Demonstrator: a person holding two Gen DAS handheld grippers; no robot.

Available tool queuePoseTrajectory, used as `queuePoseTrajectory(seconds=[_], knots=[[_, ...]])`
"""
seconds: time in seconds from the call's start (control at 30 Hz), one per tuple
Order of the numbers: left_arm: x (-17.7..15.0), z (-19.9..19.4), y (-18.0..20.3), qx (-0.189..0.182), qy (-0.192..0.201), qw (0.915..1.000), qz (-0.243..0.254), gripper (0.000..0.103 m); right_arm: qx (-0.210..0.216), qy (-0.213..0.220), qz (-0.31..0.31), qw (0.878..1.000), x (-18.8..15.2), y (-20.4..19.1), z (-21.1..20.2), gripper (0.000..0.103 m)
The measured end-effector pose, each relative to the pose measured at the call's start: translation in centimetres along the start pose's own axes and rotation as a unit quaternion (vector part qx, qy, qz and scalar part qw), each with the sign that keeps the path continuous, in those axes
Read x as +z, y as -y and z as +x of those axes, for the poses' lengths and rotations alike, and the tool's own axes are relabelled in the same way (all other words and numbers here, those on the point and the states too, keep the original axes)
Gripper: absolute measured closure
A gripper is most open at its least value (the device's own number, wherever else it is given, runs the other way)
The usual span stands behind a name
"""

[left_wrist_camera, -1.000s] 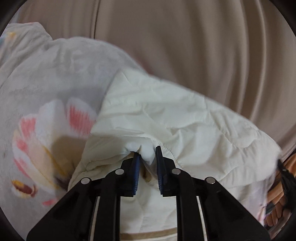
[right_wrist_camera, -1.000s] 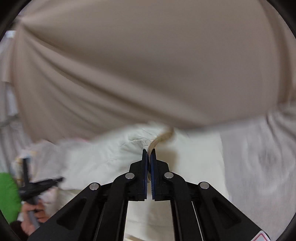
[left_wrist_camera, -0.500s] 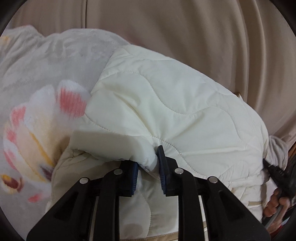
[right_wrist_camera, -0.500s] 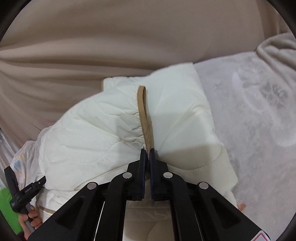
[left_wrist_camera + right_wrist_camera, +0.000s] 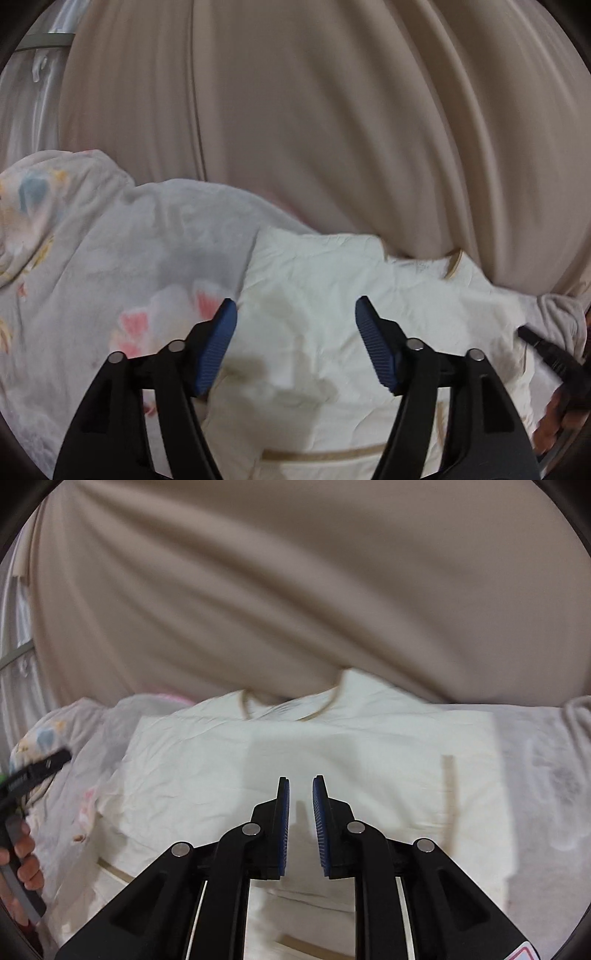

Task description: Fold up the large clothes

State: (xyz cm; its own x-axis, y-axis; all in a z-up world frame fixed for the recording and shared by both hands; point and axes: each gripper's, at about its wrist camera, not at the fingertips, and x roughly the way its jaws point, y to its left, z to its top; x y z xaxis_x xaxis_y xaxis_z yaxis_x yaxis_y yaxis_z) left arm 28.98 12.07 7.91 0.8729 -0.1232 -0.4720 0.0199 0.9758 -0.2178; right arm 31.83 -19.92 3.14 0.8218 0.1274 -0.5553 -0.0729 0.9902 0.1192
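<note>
jacket: the cream quilted jacket (image 5: 332,746) lay flat-ish on the floral blanket (image 5: 110,258), its collar end up against the beige curtain (image 5: 332,129), tan trim showing at the neck and along the near hem.

left claw: the left gripper (image 5: 295,317) was spread wide with nothing in it, hanging over the jacket's left side, close to where it meets the blanket.

right claw: the right gripper (image 5: 300,786) had just a narrow gap between the blue pads and held nothing, poised over the middle of the jacket.

fold so far: looked like a side panel was laid over the body, honestly hard to say how neat because both views were blurry.

what could go wrong: puffy quilting likes to spring open, so with neither claw pinning it the folded layer could creep back.

other risk: a grab near that left edge might've pinched the blanket too and dragged it along.

also: a shallow bite on the thick fabric could slip mid-fold.
</note>
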Motion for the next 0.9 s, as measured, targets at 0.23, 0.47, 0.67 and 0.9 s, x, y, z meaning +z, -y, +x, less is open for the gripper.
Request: queuePoseTrajectory(seconds=[0.23,0.47,0.67,0.9], knots=[[-2.3,10.9,0.9,0.073,-0.094,0.9916,0.052,0.039,-0.030,-0.052,-0.006,0.998,-1.1,1.3,5.5,0.103],[-2.6,12.5,-2.3,0.072,-0.112,0.9911,-0.006,0.038,-0.084,-0.048,0.069,0.993,-0.6,9.0,3.7,0.103],[-3.1,12.6,-1.1,0.124,-0.114,0.9851,0.034,0.028,-0.109,-0.056,0.039,0.992,-0.8,7.7,5.2,0.103],[-2.7,8.1,-5.0,0.150,-0.127,0.9802,0.026,0.029,-0.144,-0.024,0.070,0.987,-2.6,10.6,-3.0,0.085]])
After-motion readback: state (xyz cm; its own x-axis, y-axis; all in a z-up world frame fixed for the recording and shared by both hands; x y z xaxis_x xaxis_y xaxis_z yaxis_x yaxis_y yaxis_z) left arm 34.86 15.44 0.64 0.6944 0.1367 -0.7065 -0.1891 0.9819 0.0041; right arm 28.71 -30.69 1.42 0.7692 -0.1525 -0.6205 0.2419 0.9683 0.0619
